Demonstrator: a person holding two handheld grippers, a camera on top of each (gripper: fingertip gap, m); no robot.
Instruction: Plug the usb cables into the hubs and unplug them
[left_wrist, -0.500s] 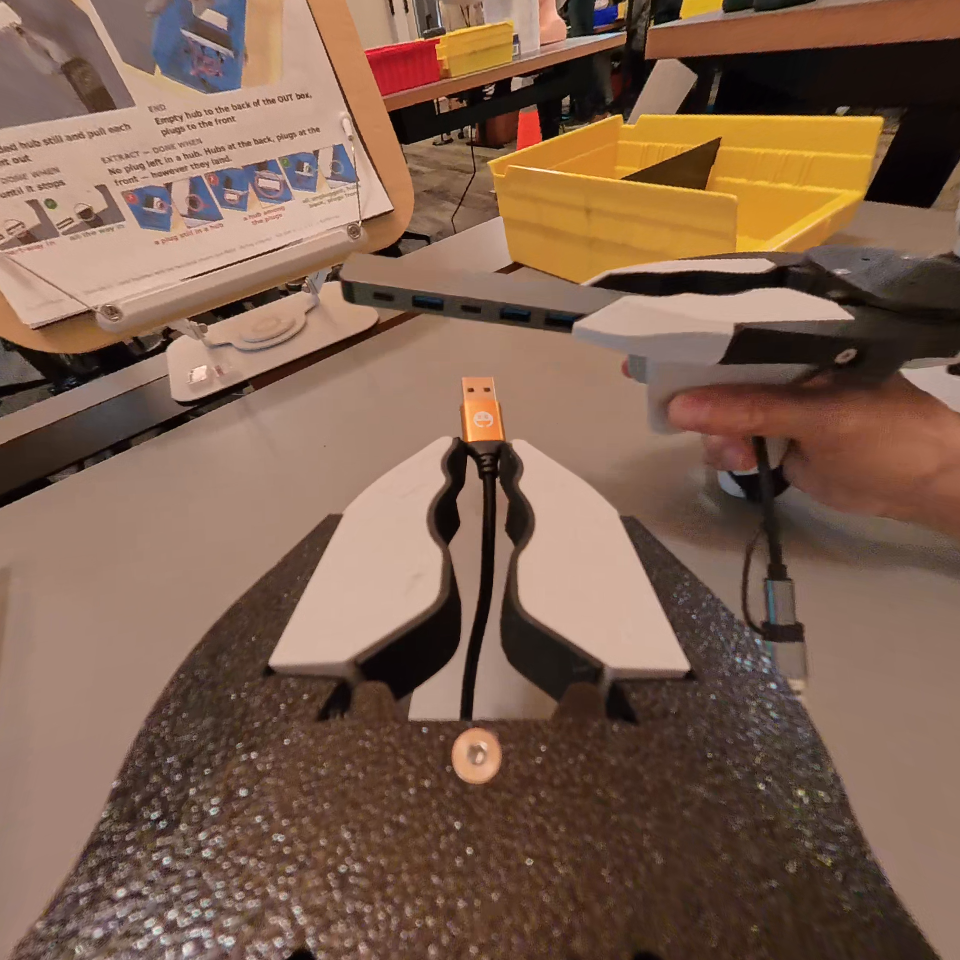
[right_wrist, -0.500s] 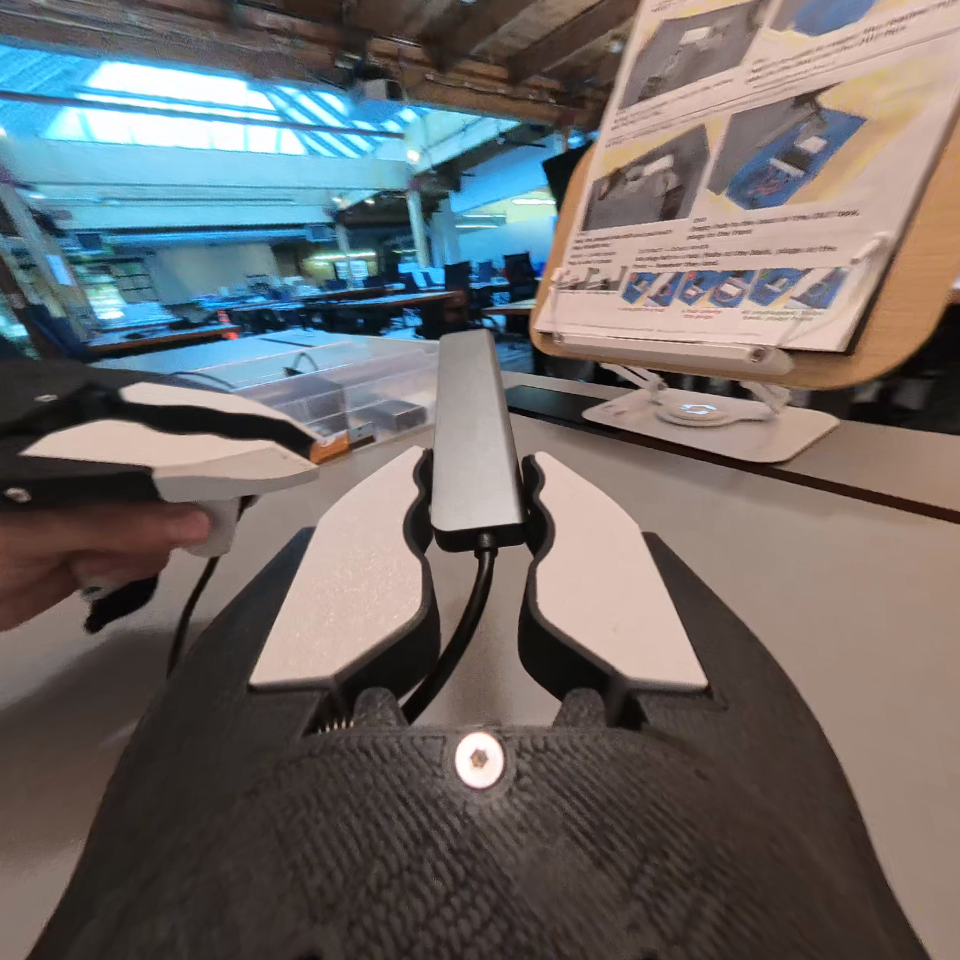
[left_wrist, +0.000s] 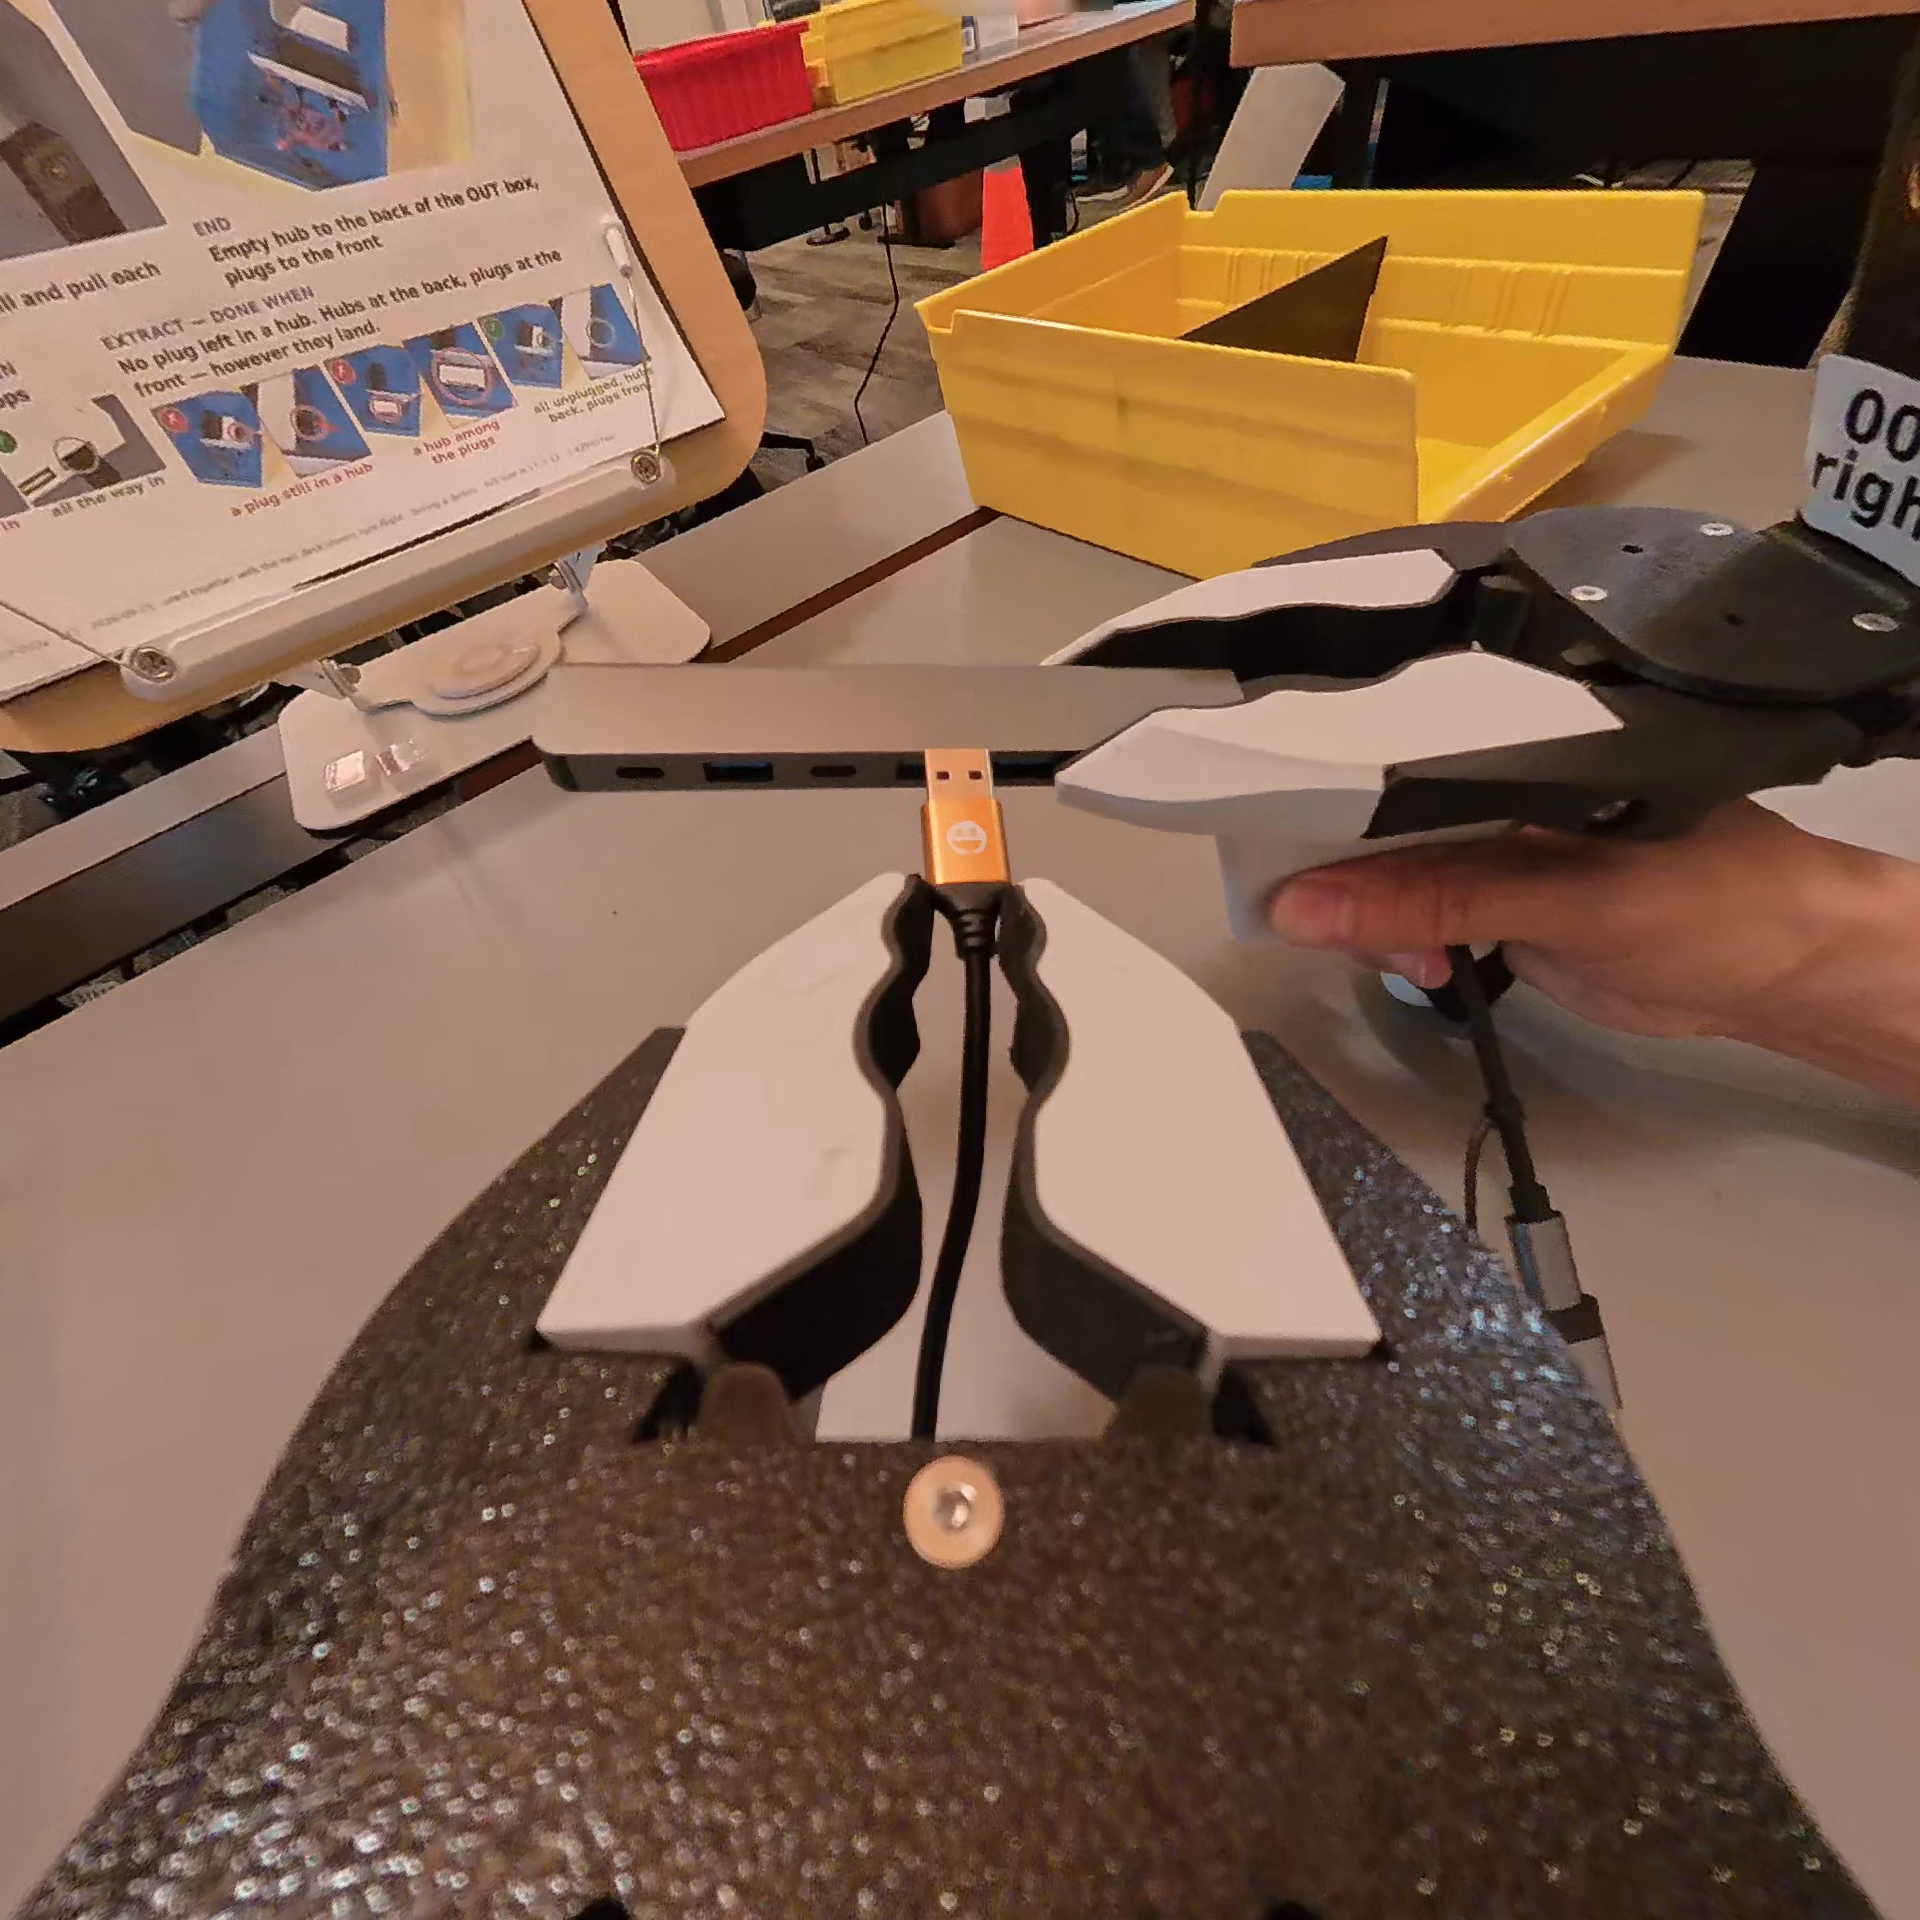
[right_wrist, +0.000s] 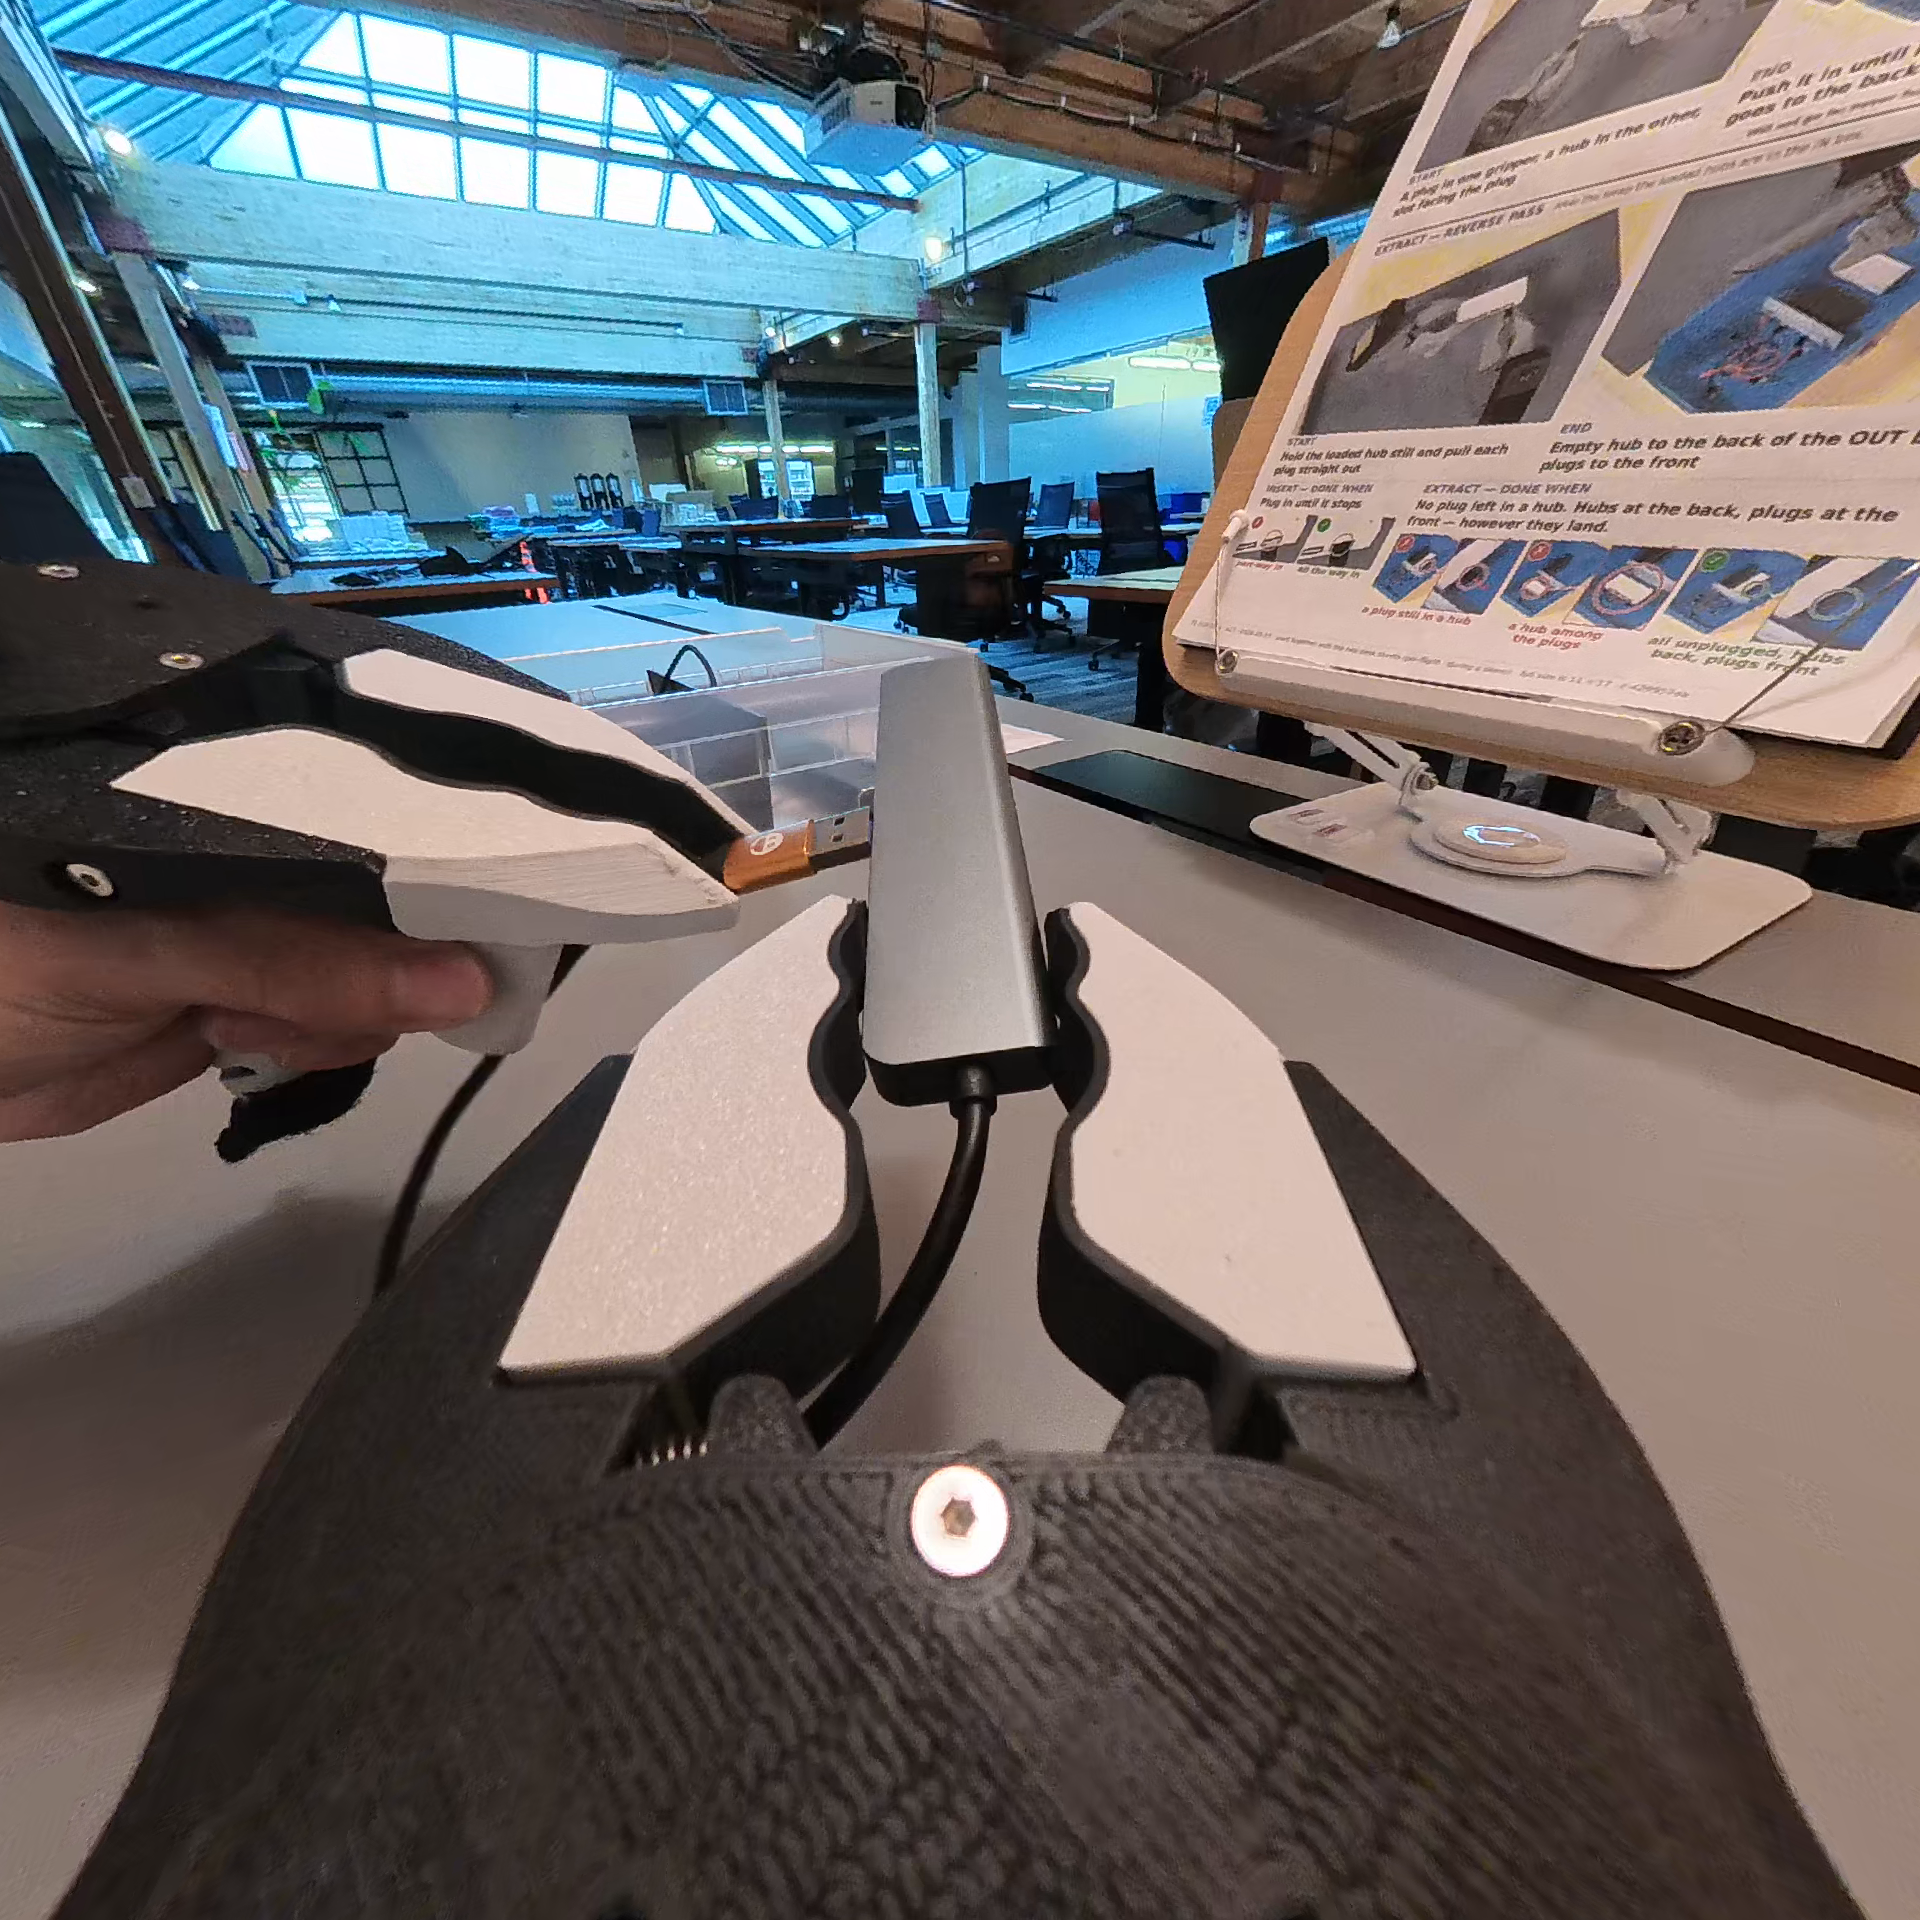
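Just plug (left_wrist: 961, 831) at hub (left_wrist: 831, 717) port.

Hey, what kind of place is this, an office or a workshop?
Probably a large open-plan office or lab used as a workspace: rows of dark desks with black office chairs, a skylit timber ceiling, and yellow plastic parts bins.

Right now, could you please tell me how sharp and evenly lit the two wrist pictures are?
Left wrist view: the orange metal USB plug and grey aluminium hub are sharp; the black speckled left gripper body blurs toward the bottom edge; wide-angle bending at the borders. Right wrist view: the skylight ceiling glows bright blue-white; the hub is crisp.
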